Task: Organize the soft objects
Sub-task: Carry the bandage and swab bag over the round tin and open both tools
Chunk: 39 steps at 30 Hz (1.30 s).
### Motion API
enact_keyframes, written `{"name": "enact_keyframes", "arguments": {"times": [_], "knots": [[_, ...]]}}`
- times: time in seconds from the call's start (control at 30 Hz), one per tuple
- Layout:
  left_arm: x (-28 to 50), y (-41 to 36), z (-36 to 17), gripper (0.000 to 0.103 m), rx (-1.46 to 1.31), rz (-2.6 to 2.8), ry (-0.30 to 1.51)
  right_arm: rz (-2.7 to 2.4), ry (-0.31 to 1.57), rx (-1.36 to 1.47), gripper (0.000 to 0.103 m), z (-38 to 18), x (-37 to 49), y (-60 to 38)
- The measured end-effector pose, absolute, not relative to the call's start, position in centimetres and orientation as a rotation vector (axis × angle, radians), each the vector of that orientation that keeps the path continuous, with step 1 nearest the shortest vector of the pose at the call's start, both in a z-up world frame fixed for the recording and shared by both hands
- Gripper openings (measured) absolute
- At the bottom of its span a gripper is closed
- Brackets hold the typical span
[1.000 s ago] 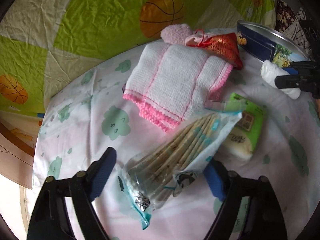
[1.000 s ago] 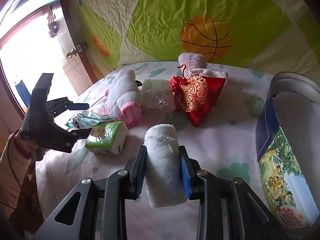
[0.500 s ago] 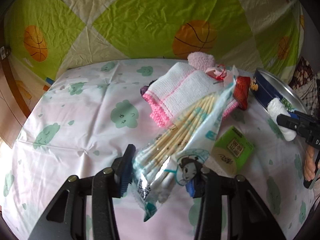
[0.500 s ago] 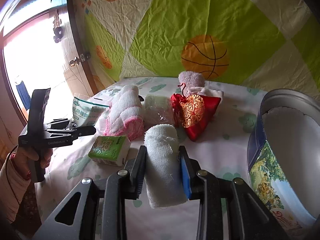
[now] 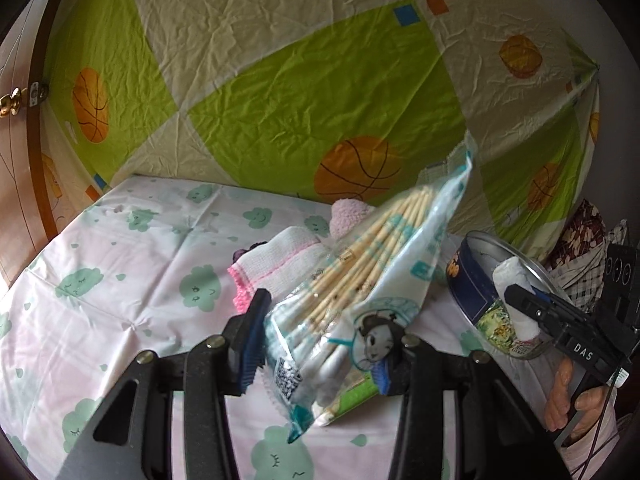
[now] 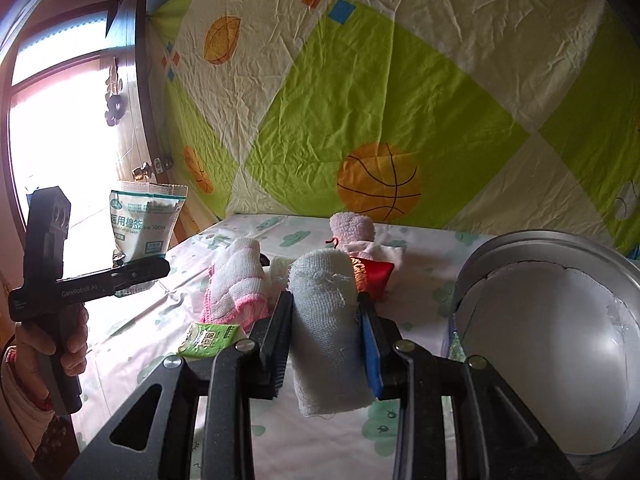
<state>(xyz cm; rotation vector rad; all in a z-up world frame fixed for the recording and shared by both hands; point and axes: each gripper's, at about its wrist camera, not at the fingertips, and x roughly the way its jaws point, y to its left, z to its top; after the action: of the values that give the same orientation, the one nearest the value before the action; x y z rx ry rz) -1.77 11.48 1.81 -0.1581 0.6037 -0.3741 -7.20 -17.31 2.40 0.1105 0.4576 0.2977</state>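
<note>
My left gripper (image 5: 320,348) is shut on a clear packet of cotton swabs (image 5: 360,292), lifted off the table and tilted up to the right; the same packet (image 6: 146,220) shows at the left of the right wrist view. My right gripper (image 6: 324,340) is shut on a white gauze roll (image 6: 326,328), held above the table beside the round tin (image 6: 560,344). On the table lie a pink-edged white towel (image 6: 236,284), a green tissue pack (image 6: 210,338), a red embroidered pouch (image 6: 374,276) and a pale pink fluffy item (image 6: 354,226).
The table wears a white cloth with green clouds (image 5: 120,292). A green and cream basketball sheet (image 5: 280,100) hangs behind it. The round tin (image 5: 480,280) stands open at the right. A wooden door with a brass handle (image 5: 12,100) is at the left.
My left gripper closed on the swab packet and raised it off the table, rolling it upright. My right gripper rose a little with the gauze roll, closer to the tin.
</note>
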Motion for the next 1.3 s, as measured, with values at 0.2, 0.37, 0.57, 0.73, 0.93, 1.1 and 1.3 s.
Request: {"name": "enact_keyframes", "arguments": {"times": [0.2, 0.37, 0.57, 0.73, 0.93, 1.1, 1.3], "knots": [[-1.9, 7.3, 3.4, 0.043, -0.169, -0.424, 0.576, 0.242, 0.404, 0.12, 0.033, 3.2, -8.3, -21.3], [-2.0, 2.8, 4.0, 0.043, -0.157, -0.472, 0.552, 0.197, 0.37, 0.155, 0.033, 3.8, -9.1, -24.8], [-1.6, -2.7, 4.3, 0.043, -0.178, -0.545, 0.564, 0.092, 0.339, 0.137, 0.033, 4.2, -9.8, -28.7], [-2.0, -7.4, 4.5, 0.043, -0.146, -0.587, 0.558, -0.038, 0.324, 0.196, 0.033, 4.5, -10.5, -34.3], [-1.7, -13.4, 4.1, 0.043, -0.135, -0.644, 0.593, -0.205, 0.362, 0.221, 0.033, 3.7, -10.2, -39.0], [-1.5, -18.5, 2.9, 0.043, -0.089, -0.654, 0.631, -0.28, 0.434, 0.268, 0.034, 2.4, -9.4, -41.3], [-0.9, -21.7, 0.7, 0.043, -0.059, -0.628, 0.698, -0.314, 0.485, 0.219, 0.034, 1.8, -8.7, -40.8]]}}
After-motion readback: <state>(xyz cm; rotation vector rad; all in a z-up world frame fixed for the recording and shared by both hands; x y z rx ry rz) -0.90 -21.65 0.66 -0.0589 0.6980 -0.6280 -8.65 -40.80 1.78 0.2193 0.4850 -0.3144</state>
